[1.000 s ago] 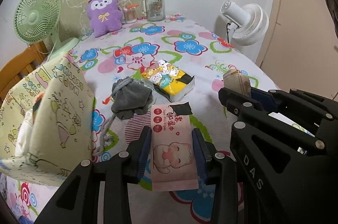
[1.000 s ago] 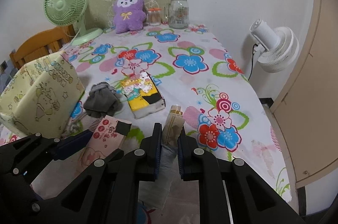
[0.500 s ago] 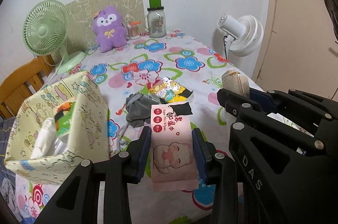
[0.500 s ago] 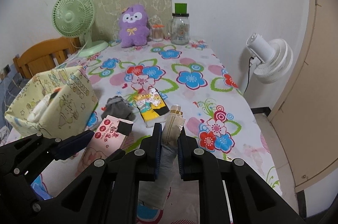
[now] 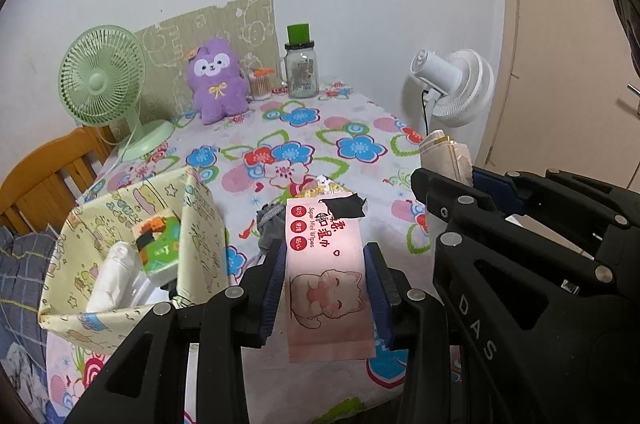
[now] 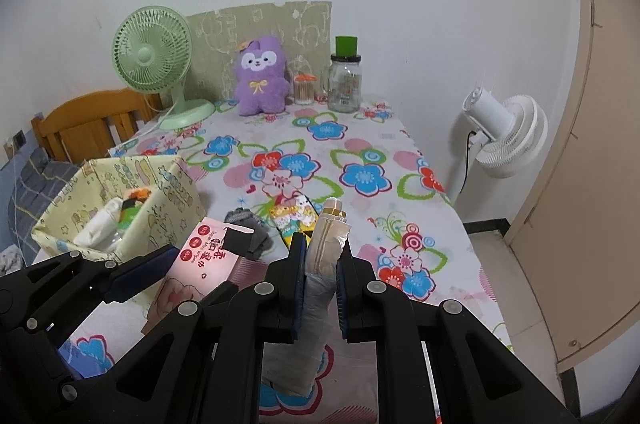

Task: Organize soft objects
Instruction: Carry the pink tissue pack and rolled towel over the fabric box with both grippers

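A: what's hidden? Sock [image 5: 269, 228] mostly behind the wipes [image 5: 326, 276], yellow pack [image 6: 294, 218] half covered too.

B: yep. Left claw [image 5: 325, 282] pinches the pink cat wipes above the table [image 5: 360, 127]; right claw [image 6: 320, 278] clamped on a beige pack [image 6: 325, 248], bin [image 5: 200, 224] on the left.

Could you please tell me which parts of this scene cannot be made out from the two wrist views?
- Yellow box, both views: its walls hide most of the white bundle and green pack inside.
- Grey cloth and yellow pack: in the left wrist view the pink wipes pack covers nearly all of both.
- Beige packet, right wrist view: the right gripper covers its sides; its printing is unreadable.
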`<state>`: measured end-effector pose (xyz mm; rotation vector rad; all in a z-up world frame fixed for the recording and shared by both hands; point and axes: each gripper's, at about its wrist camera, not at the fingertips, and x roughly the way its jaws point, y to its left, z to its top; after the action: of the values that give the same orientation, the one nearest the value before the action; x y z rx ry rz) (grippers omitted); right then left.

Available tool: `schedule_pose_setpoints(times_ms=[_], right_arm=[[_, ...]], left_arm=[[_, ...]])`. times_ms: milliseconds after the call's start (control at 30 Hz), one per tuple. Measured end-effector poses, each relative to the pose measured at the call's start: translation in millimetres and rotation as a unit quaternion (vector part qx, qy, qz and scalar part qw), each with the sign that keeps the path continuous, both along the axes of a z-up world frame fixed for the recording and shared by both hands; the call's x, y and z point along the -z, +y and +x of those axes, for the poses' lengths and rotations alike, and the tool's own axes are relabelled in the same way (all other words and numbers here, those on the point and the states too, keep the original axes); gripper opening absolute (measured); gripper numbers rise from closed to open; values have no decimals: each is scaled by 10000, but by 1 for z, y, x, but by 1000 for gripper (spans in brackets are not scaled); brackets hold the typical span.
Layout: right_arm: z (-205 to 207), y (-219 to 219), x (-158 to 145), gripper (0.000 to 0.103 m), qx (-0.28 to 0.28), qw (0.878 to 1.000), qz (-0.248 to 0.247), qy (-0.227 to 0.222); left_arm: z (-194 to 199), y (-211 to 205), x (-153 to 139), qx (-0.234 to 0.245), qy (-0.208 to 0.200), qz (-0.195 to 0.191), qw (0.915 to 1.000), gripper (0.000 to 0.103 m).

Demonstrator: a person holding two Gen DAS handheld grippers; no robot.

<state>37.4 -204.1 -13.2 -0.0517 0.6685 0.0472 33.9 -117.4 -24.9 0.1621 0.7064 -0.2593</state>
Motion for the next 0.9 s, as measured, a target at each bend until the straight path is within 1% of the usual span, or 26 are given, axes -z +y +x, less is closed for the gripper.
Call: schedule_pose_setpoints(times_ms=[367, 767, 900], right_arm=[[-9, 8, -25, 16, 11, 9998, -6, -184], [-3, 27, -45, 16, -122, 9995, 24, -287], [0, 35, -50, 16, -205, 9993, 102, -312]], left_arm=[[-7, 8, -24, 27, -206, -6, 9998, 40], [-1, 27, -43, -77, -376, -6, 9993, 40], [1, 36, -47, -107, -429, 5, 9990, 40]])
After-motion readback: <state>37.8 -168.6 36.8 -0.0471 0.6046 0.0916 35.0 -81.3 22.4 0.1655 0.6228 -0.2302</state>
